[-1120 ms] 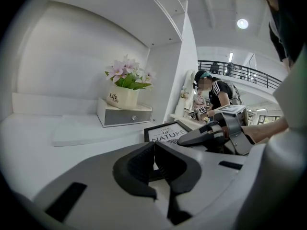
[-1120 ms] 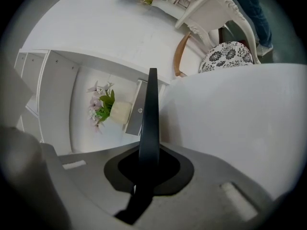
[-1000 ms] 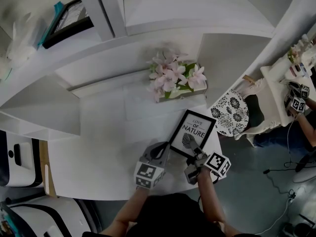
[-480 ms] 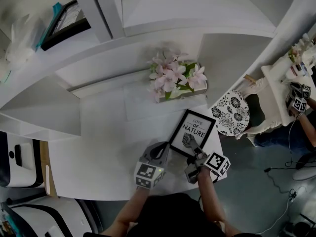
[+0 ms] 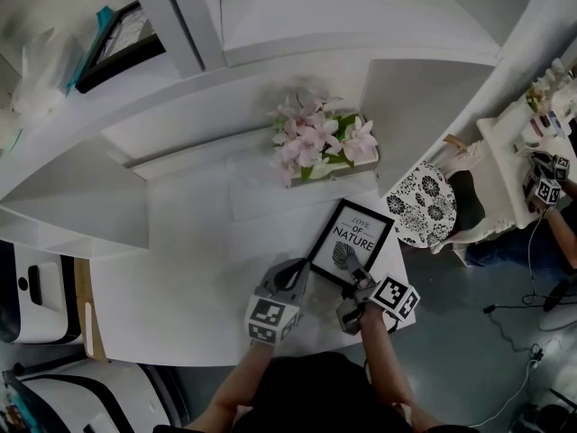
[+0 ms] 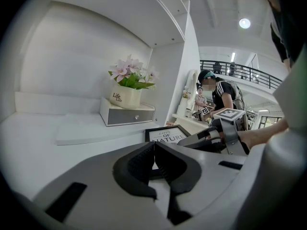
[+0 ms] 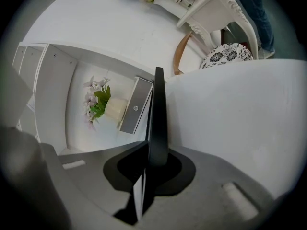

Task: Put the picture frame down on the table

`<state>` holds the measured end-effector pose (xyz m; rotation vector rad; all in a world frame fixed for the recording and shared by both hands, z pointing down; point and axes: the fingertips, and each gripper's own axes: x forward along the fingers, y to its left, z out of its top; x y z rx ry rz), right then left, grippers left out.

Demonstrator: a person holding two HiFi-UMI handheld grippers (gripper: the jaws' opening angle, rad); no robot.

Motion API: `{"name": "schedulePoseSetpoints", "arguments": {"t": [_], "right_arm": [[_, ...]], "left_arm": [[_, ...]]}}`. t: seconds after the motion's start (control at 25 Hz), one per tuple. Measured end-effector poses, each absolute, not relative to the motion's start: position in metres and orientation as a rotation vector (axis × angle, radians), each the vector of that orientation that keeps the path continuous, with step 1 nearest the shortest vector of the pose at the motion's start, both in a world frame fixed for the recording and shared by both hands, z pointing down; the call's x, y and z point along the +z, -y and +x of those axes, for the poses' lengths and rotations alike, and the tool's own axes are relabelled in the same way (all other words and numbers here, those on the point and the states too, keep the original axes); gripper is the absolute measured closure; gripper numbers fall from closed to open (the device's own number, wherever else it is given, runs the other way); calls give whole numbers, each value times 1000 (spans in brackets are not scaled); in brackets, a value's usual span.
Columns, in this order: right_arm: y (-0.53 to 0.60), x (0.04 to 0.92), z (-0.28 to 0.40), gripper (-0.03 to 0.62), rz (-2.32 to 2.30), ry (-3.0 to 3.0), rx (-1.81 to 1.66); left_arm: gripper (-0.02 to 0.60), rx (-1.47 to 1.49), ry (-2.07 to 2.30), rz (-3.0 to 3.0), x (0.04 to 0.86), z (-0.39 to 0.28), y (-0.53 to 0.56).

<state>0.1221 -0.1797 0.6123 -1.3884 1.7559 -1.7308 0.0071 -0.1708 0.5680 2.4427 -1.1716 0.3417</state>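
Note:
The black picture frame with a "NATURE" print lies face up on the white table, close to its right front corner. My right gripper is at the frame's near edge and shut on it. In the right gripper view the frame's thin black edge runs between the pads. My left gripper rests just left of the frame, shut with nothing in it; its pads meet. From there the frame and the right gripper show just ahead.
A pot of pink flowers stands on a small drawer box at the back of the table, behind the frame. A chair with a patterned cushion is off the table's right edge. Another frame leans on the upper left shelf.

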Motion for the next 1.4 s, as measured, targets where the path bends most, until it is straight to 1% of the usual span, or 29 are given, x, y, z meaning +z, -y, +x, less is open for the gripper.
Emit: {"name": "schedulePoseSetpoints", "arguments": {"t": [1.04, 1.2, 1.4], "right_arm": [[177, 632, 118, 476, -1504, -1760, -1862], [179, 631, 115, 441, -1526, -1770, -1872], [179, 630, 114, 421, -1559, -1774, -1887]], "left_arm": [[569, 340, 1161, 2449, 568, 10, 169], [569, 341, 1162, 2446, 567, 10, 169], [569, 345, 1162, 2449, 566, 11, 169]]}}
